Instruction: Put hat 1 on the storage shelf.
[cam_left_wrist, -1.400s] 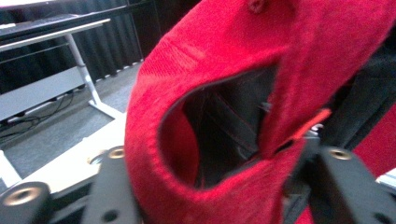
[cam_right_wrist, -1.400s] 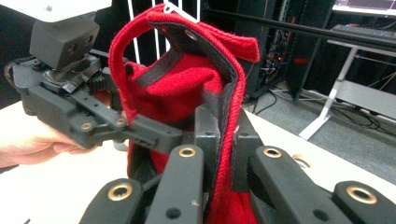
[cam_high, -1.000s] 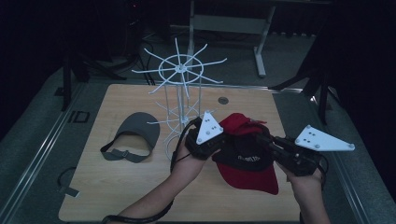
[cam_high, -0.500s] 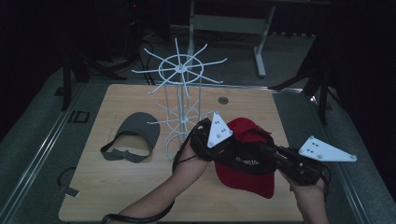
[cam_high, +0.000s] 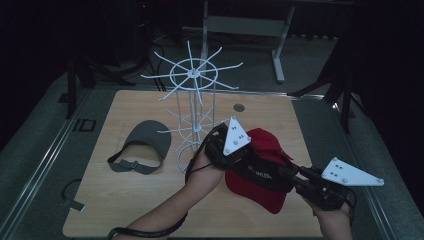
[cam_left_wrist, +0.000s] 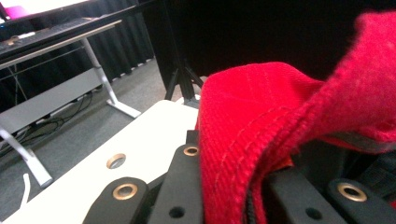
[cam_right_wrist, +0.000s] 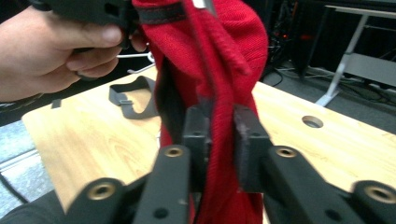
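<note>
A red cap (cam_high: 267, 197) with a black band hangs over the right half of the wooden table (cam_high: 125, 210), held between both grippers. My left gripper (cam_high: 239, 157), under its grey plate, grips the cap's upper edge; in the left gripper view its jaws (cam_left_wrist: 238, 186) are shut on a thick red fold (cam_left_wrist: 243, 121). My right gripper (cam_high: 284, 174) comes in from the lower right. Its jaws (cam_right_wrist: 219, 140) have just been opening a little. The red cloth (cam_right_wrist: 224, 56) still fills the narrow gap and touches both pads.
A white wire rack (cam_high: 192, 100) with spoke arms stands at the table's middle, just left of my left hand. A grey visor (cam_high: 145, 145) lies left of it. A round hole (cam_high: 239, 107) is in the tabletop at the back. A desk frame (cam_high: 240, 25) stands beyond the table.
The cap and both grippers have drifted right and toward the near edge. The right gripper has sunk lower, and the cap now hangs lower over the table.
</note>
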